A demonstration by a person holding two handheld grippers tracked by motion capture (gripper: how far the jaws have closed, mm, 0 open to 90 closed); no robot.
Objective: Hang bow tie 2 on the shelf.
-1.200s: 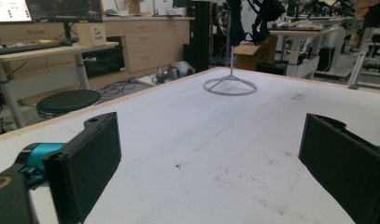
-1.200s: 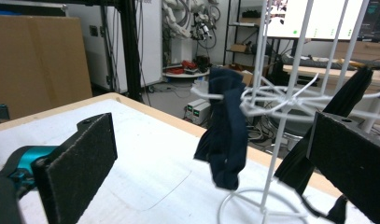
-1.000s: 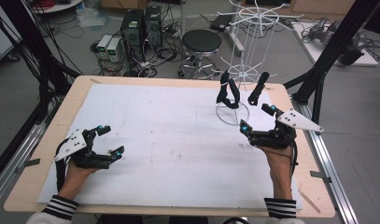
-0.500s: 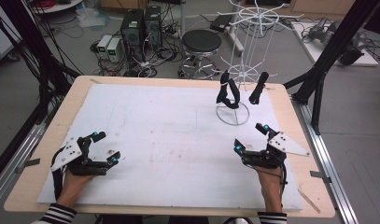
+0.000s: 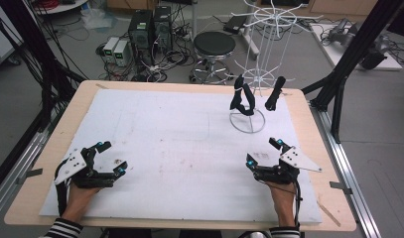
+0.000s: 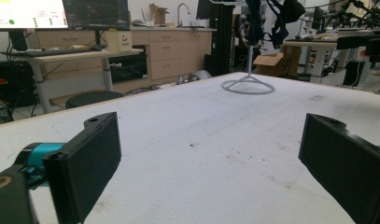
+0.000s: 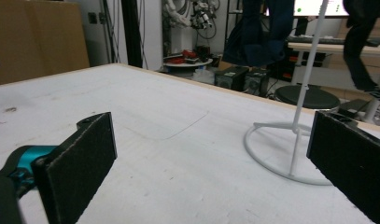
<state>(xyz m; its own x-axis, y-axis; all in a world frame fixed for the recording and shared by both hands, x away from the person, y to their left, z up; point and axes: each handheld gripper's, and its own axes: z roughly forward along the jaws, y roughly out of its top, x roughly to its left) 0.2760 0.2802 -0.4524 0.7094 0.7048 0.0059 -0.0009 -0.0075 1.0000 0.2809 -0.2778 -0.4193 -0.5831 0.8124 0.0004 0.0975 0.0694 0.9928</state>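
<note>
Both jaws wide apart, holding nothing. Right gripper (image 5: 265, 154) low on desk (image 5: 179, 134); rack (image 5: 249, 106) with socks (image 5: 241, 98) just ahead. Left gripper (image 5: 106, 157) far off. Lift right slowly, pinch one sock, avoid wire.

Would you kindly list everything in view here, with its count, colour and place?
White wire display stand: one, white, far right of the mat, ring base on the mat.
Black socks: two items, black, hung on the stand's lower hooks; the second hangs to the right.
White mat: one, white with faint stains, covering the wooden table.
Round black stool: one, black, on the floor beyond the table.
Computer towers: two, dark, on the floor beyond the far left.
Left gripper: one, black with teal tips, near left, jaws open, holding nothing.
Right gripper: one, same colours, near right, jaws open, holding nothing.
</note>
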